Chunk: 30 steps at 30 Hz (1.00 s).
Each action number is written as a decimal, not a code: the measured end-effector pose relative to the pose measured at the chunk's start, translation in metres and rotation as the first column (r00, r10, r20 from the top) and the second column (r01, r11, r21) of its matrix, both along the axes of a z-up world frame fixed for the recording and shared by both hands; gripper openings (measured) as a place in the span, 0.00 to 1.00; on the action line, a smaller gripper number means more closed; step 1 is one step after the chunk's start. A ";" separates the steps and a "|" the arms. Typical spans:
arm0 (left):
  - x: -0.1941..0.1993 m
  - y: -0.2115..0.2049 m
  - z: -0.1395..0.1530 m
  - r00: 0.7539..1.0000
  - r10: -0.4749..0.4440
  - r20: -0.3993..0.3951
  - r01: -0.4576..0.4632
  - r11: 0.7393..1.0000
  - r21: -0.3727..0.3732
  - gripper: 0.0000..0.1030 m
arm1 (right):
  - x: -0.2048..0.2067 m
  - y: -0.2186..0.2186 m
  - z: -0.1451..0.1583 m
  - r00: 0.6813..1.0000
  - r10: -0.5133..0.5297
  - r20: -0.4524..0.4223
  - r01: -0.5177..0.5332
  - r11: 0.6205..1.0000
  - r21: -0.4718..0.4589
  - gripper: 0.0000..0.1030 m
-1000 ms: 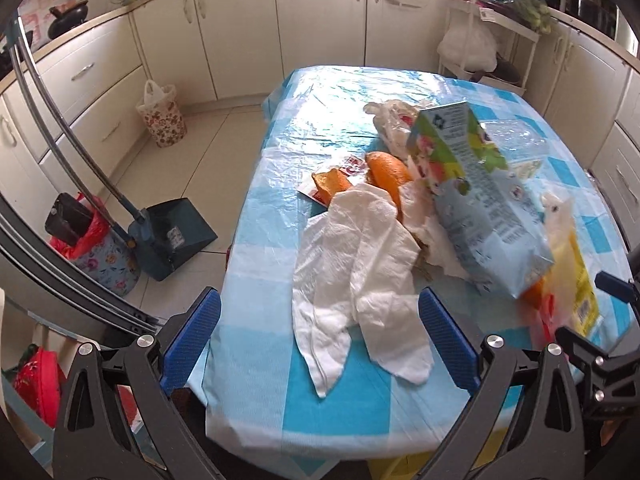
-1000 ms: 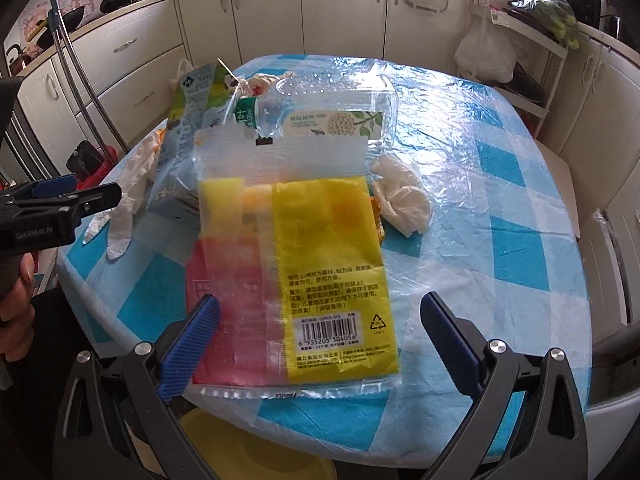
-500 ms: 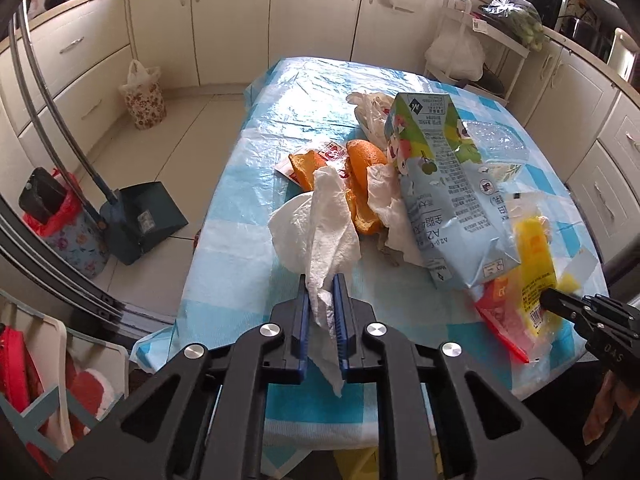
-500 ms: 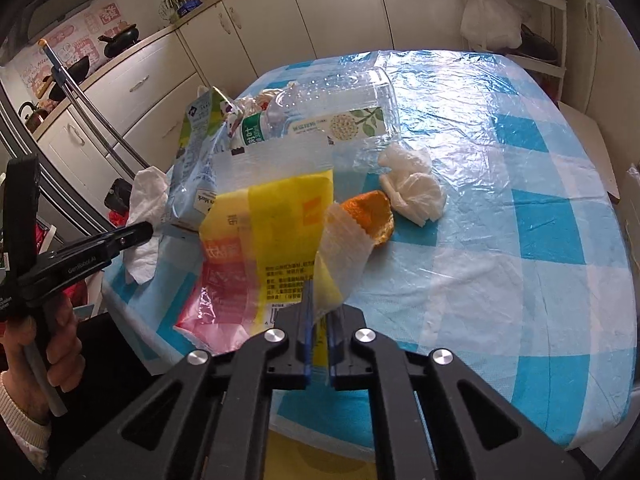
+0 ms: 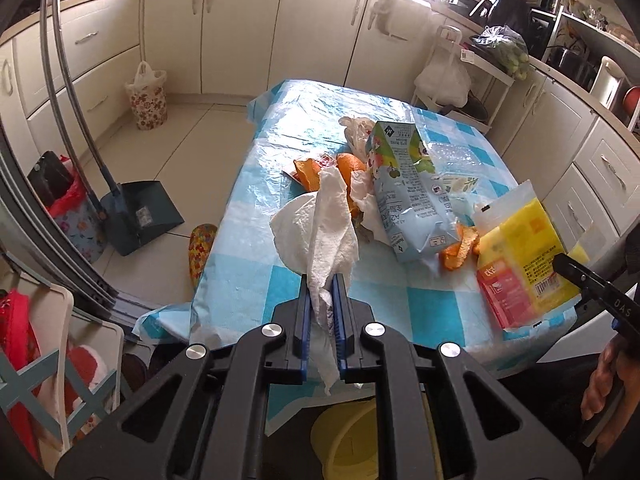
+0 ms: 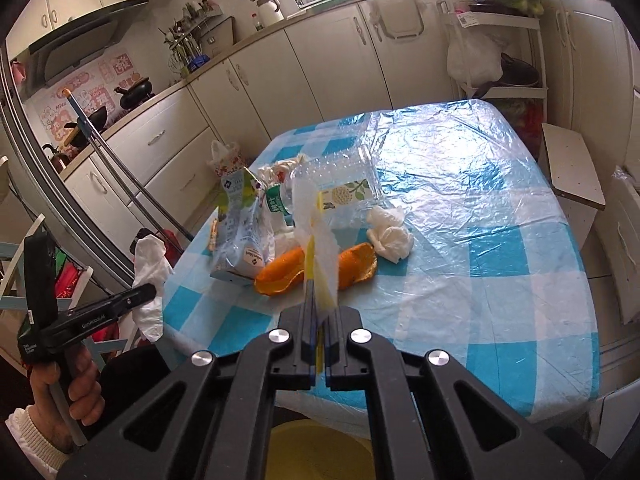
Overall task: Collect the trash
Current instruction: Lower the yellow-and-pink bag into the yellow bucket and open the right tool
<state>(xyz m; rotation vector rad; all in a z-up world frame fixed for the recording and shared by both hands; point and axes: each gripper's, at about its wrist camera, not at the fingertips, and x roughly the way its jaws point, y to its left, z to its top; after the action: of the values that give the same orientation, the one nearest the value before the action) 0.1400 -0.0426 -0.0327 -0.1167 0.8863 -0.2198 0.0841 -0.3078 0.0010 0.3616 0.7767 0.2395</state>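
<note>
Both grippers have closed and lifted since a second ago. Left gripper (image 5: 321, 292) pinches the paper towel (image 5: 324, 220), raised off the table (image 5: 248, 280); right gripper (image 6: 318, 312) clamps the yellow packet (image 6: 316, 240), likely bound for the yellow bin (image 5: 348, 440) below.

Table (image 5: 256, 280): cloth in blue-and-white check under a clear sheet. On the table: white paper towel (image 5: 328, 224); orange peel (image 6: 280, 276); light-blue carton (image 5: 412, 196) with green and red fruit print; yellow-and-red wrapper (image 5: 520, 248) with a clear top. Left of the table, on the cream floor: dark-blue dustpan (image 5: 140, 216); white bag (image 5: 146, 100) with red floral print. Beneath the table's near edge: yellow bin (image 5: 352, 444). Behind the table: cream cabinets (image 5: 240, 28). Both grippers black with blue pads (image 5: 305, 320).
</note>
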 end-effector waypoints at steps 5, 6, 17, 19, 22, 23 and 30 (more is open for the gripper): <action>-0.027 0.002 0.019 0.999 -0.006 0.041 0.007 1.000 -0.015 0.10 | -0.025 0.011 0.011 1.000 0.023 0.022 -0.022 0.999 -0.028 0.03; -0.031 0.003 0.022 0.999 -0.009 0.046 0.010 1.000 -0.016 0.10 | -0.033 0.015 0.013 0.999 0.030 0.025 -0.029 0.999 -0.045 0.03; -0.079 0.014 0.052 0.994 -0.026 0.109 0.032 0.998 -0.051 0.10 | -0.106 0.080 -0.017 0.958 0.244 -0.153 -0.278 0.923 -0.265 0.03; -0.086 0.016 0.055 0.993 -0.028 0.118 0.034 0.998 -0.054 0.10 | -0.110 0.097 -0.031 0.936 0.282 -0.209 -0.337 0.889 -0.310 0.03; -0.098 0.021 0.062 0.991 -0.027 0.135 0.036 0.997 -0.061 0.10 | -0.114 0.119 -0.050 0.902 0.327 -0.281 -0.415 0.837 -0.356 0.03; -0.102 0.023 0.064 0.990 -0.026 0.140 0.035 0.997 -0.064 0.10 | -0.113 0.125 -0.057 0.887 0.341 -0.311 -0.442 0.821 -0.362 0.03; -0.120 0.033 0.071 0.987 -0.018 0.157 0.031 0.996 -0.082 0.10 | -0.110 0.153 -0.096 0.832 0.362 -0.420 -0.528 0.750 -0.400 0.68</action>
<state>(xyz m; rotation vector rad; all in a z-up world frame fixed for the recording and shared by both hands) 0.0197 -0.0092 0.0382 -0.1645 0.7224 -0.2855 -0.0258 -0.1551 -0.0946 -0.3113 1.2127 0.4290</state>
